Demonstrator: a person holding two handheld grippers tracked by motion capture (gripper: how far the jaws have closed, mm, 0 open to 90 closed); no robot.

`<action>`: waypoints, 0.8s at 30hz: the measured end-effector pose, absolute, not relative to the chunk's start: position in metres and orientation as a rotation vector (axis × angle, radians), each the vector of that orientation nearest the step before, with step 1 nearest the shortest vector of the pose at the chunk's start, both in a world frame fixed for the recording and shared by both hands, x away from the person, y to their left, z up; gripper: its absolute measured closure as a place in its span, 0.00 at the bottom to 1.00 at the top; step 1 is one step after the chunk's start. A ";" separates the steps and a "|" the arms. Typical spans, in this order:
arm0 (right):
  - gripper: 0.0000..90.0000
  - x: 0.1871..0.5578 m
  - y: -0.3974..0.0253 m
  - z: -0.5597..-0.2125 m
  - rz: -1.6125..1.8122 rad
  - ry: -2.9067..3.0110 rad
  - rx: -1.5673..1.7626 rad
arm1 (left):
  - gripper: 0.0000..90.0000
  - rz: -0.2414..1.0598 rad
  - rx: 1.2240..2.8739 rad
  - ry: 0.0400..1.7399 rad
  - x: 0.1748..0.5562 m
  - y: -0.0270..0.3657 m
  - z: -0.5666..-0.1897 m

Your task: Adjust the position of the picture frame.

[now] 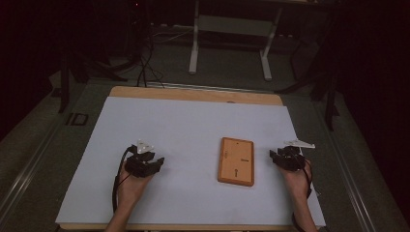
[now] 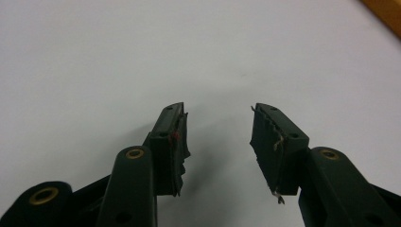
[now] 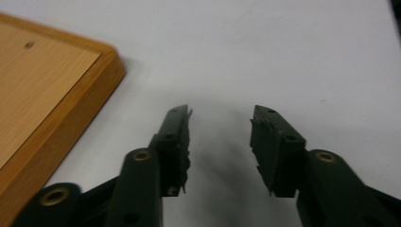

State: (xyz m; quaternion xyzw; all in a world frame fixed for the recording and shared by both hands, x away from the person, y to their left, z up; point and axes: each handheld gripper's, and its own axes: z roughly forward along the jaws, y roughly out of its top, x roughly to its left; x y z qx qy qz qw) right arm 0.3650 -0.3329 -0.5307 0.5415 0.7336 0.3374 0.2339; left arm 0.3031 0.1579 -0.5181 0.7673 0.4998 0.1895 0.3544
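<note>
Right now both hand-held grippers rest low on the white sheet covering the bench (image 1: 145,121), prob. a ready pose before work starts. Left hand-held gripper (image 1: 153,162): jaws apart w/ a clear gap, nothing between them, well apart from the wooden board (image 1: 236,161). Right hand-held gripper (image 1: 278,157): also parted and empty, just beside the board's right edge. Board lies flat near the sheet's middle-right, its long side running away from the person, so the right side looks better placed to reach it first.

no readable text, labels or numbers anywhere
</note>
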 end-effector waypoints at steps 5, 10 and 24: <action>0.68 0.365 -0.325 -0.530 0.913 2.042 1.457 | 0.61 0.483 2.012 1.212 0.307 0.141 -0.510; 0.66 0.365 -0.320 -0.529 0.924 2.064 1.442 | 0.61 0.443 2.033 1.159 0.318 0.125 -0.507; 0.64 0.363 -0.315 -0.528 0.934 2.102 1.379 | 0.62 0.355 2.045 1.100 0.341 0.082 -0.501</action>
